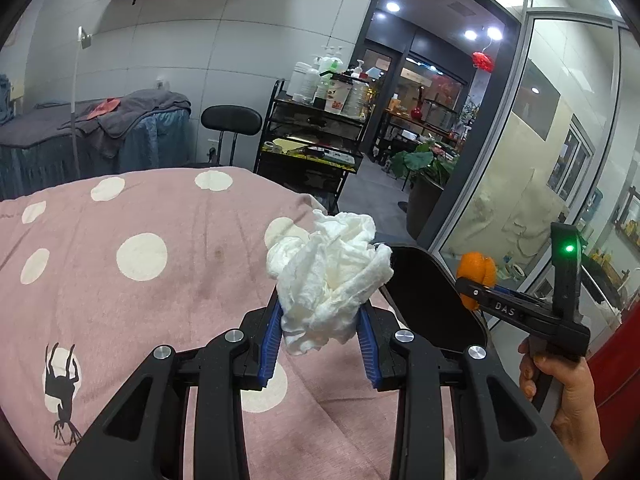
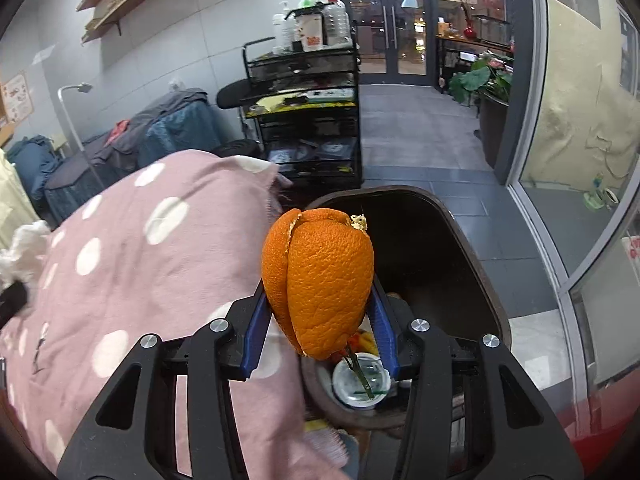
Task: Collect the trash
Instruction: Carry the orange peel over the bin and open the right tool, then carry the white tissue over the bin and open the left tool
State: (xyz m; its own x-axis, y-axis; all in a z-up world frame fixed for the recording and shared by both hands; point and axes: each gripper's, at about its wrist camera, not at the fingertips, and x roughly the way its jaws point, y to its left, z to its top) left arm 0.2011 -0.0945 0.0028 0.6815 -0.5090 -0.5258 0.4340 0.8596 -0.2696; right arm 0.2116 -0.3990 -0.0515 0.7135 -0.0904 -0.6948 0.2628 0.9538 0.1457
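Note:
My left gripper (image 1: pixel 320 320) is shut on a crumpled white tissue (image 1: pixel 328 276) and holds it above the right edge of a pink polka-dot blanket (image 1: pixel 140 280). My right gripper (image 2: pixel 318 320) is shut on an orange peel (image 2: pixel 320 280) and holds it over the open dark trash bin (image 2: pixel 440 248). The bin holds a plastic cup lid (image 2: pixel 360 380) and other scraps. In the left wrist view the bin (image 1: pixel 432 292) stands just right of the tissue, and the right gripper (image 1: pixel 476 286) with the peel (image 1: pixel 476 270) is beyond it. The tissue also shows in the right wrist view (image 2: pixel 24 248) at far left.
A black metal cart (image 2: pixel 304 112) with bottles stands behind the bed. A black stool (image 1: pixel 231 120) and a covered massage bed (image 1: pixel 92 136) are at the back left. A glass partition (image 2: pixel 580 160) runs along the right, with a potted plant (image 2: pixel 484 80) near the doorway.

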